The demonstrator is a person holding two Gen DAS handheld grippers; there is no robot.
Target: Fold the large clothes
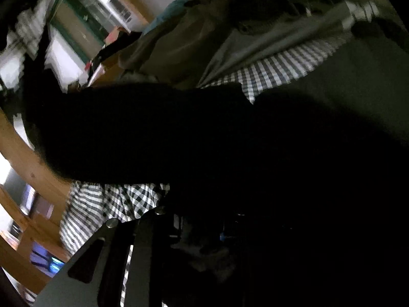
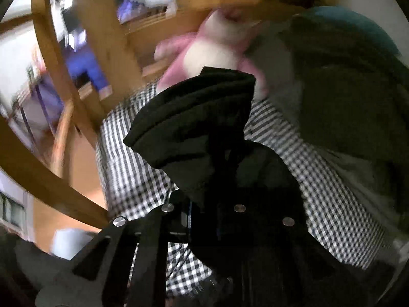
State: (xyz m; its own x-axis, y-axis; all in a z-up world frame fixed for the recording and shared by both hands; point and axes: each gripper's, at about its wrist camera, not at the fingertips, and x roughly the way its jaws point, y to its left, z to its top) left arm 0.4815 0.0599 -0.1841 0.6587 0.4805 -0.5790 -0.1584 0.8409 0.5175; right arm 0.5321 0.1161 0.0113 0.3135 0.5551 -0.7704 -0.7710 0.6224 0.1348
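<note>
A black garment (image 1: 153, 133) stretches across the left wrist view and hides the fingertips of my left gripper (image 1: 202, 220), which looks shut on its dark cloth. In the right wrist view the same black garment (image 2: 199, 107) rises in a bunched, folded wad straight out of my right gripper (image 2: 212, 199), whose jaws stand shut on it. Both grippers hold the cloth above a bed with a black-and-white checked sheet (image 2: 133, 168), also seen as the checked sheet (image 1: 276, 71).
An olive-grey blanket (image 2: 345, 97) lies heaped on the bed's right side, and the same blanket (image 1: 345, 81) fills the upper right. A pink and white plush toy (image 2: 212, 51) sits by the wooden bed frame (image 2: 51, 184). A teal pillow (image 2: 358, 20) lies behind.
</note>
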